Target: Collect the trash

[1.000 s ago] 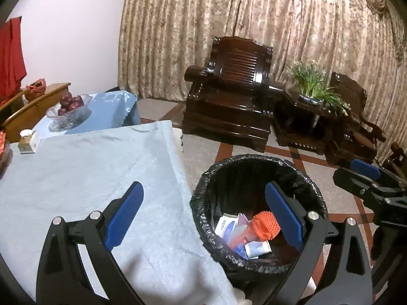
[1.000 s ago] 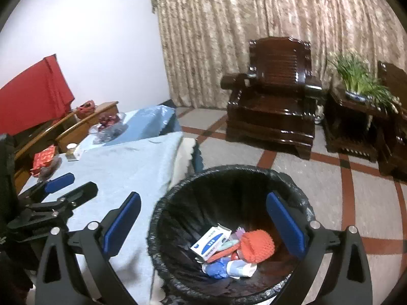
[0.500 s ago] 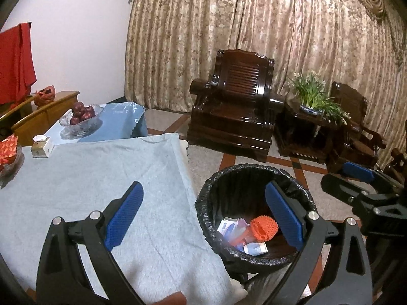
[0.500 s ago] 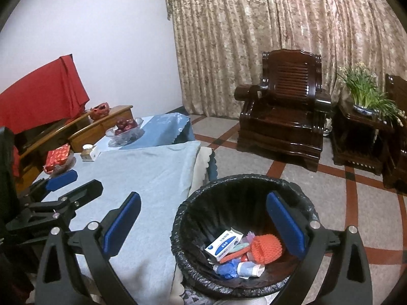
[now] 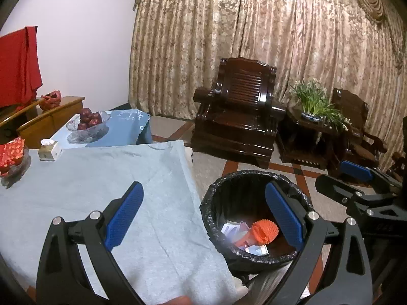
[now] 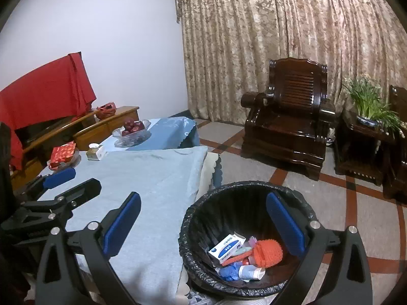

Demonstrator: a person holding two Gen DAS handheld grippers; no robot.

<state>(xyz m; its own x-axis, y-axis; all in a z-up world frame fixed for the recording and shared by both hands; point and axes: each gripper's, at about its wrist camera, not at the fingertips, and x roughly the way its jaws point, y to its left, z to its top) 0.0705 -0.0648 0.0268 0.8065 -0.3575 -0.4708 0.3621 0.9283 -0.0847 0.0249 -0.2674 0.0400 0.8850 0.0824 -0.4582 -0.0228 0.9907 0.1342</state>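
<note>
Both grippers spread wide, holding nothing.
Left gripper (image 5: 203, 213) and right gripper (image 6: 203, 218) hover above the black-lined round bin (image 6: 203, 213), which holds an orange knobbly ball (image 6: 269, 250) and a white-blue carton (image 6: 226, 246).

Beige patterned curtains (image 5: 267, 50) behind dark armchair (image 5: 239, 124) (carved wood)

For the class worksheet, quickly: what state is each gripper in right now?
Left gripper: open, holding nothing.
Right gripper: open, holding nothing.
</note>
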